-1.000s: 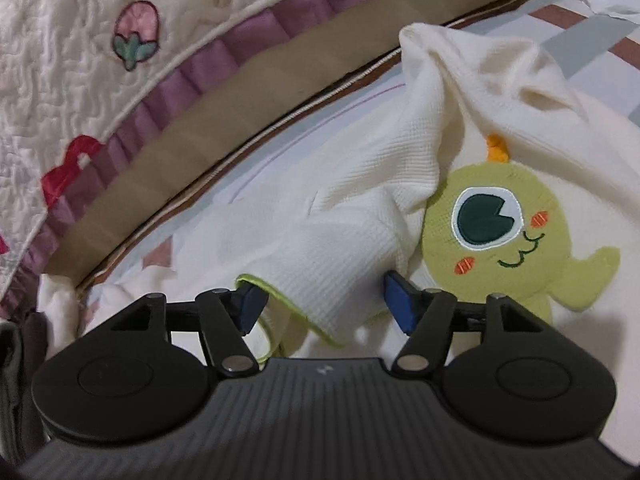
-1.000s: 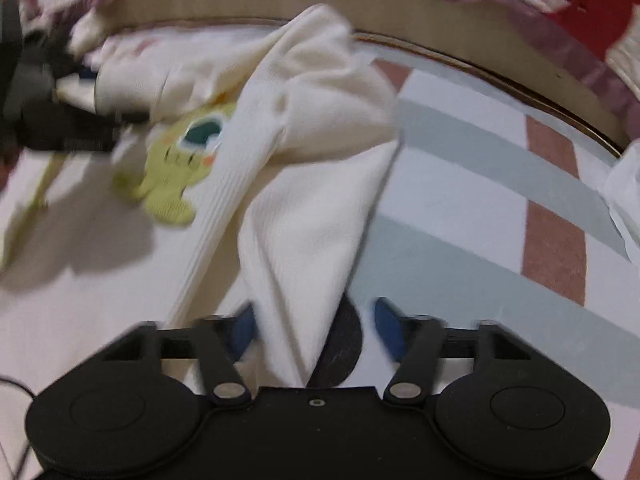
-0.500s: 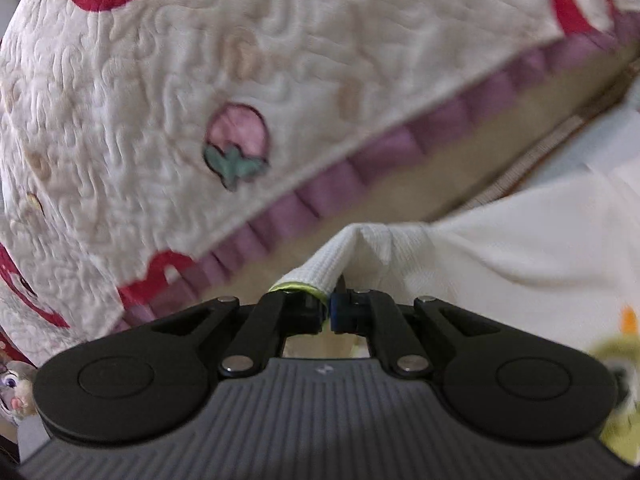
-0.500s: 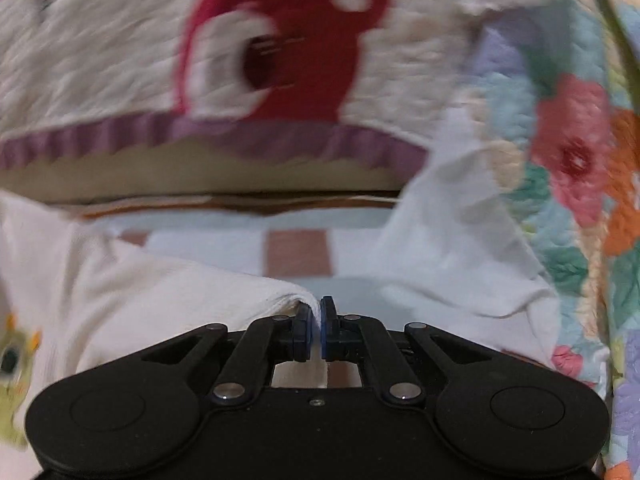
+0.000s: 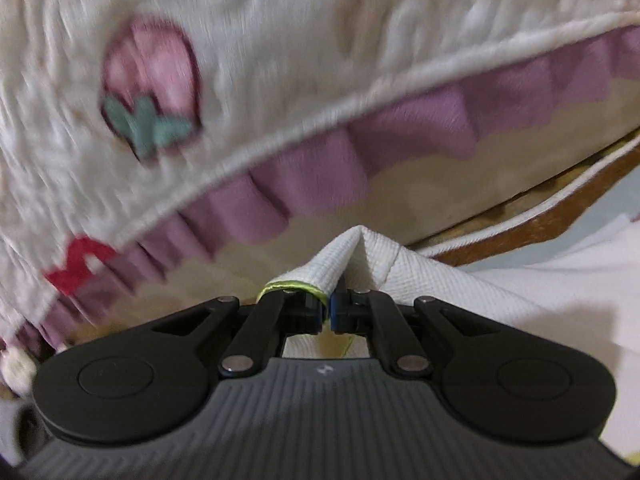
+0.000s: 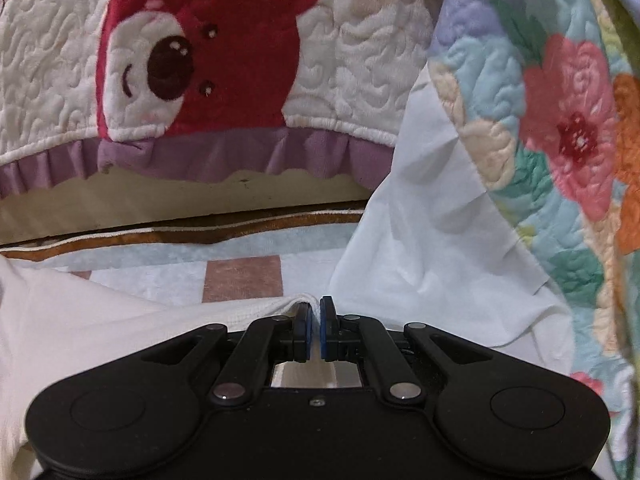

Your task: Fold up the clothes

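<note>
Left gripper [image 5: 327,312]: jaws are being pressed together on a cuff of the cream garment [image 5: 460,280]; a lime-green trimmed edge is being pinched between the blue pads, and the waffle cloth is being raised into a peak just ahead of them. The rest of the garment is being trailed off to the right in this view. Picture blurred.

Right gripper [image 6: 315,322]: jaws are being pressed together on a fold of the same garment [image 6: 100,320]; a thin white ridge of cloth is being clamped between the pads, with the body of the garment being spread away to the left.

Surface: the garment is being supported on a checked sheet [image 6: 240,276] of pale blue, white and brown squares with a brown border.

Behind: a cream quilt [image 6: 360,60] with a purple frill is being shown, bearing a red bear patch in the right view and a pink strawberry patch [image 5: 150,88] in the left. A floral quilt [image 6: 560,120] and a white cloth [image 6: 432,240] are being shown at right.
</note>
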Tool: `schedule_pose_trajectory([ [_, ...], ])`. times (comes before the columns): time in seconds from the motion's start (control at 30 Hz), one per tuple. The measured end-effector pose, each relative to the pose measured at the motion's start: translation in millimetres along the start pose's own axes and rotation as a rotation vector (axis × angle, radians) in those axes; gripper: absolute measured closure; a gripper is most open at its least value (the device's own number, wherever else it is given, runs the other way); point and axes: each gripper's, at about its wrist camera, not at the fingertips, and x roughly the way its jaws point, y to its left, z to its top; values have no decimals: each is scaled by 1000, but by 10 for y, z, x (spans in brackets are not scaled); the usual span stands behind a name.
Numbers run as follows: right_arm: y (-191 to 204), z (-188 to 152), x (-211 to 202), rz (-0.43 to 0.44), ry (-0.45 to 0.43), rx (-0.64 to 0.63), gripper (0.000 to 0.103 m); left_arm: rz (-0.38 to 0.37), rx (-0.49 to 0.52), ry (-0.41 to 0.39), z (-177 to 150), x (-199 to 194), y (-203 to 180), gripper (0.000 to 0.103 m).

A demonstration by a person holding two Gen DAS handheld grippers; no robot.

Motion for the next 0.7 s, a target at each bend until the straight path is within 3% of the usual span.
schedule_pose_trajectory([
  [0.13, 22, -8, 12, 1, -4, -20, 100, 13, 50, 33, -33, 185, -75, 100],
  [0.23, -24, -16, 29, 20, -4, 9, 100, 32, 71, 81, -50, 306, -114, 89],
  [0.27, -32, -27, 36, 22, -4, 15, 100, 50, 72, 98, -63, 330, -126, 71],
  [0.3, -36, -37, 38, 23, -6, 19, 100, 62, 67, 106, -83, 329, -126, 60],
  [0.43, -27, -40, 4, 20, -20, 25, 100, 56, 16, 141, -167, 264, -35, 58],
  [0.53, -30, -17, -34, -2, -20, 43, 96, -50, -111, 198, -265, 162, 124, 55],
  [0.6, -63, -20, -44, -53, 17, 47, 74, -145, -206, 238, -340, 95, 229, 55],
  [0.67, -162, -31, -73, -55, 55, 93, 70, -253, -267, 225, -427, -58, 221, 55],
  [0.7, -227, -39, -91, -43, 74, 127, 67, -279, -241, 199, -463, -161, 138, 55],
])
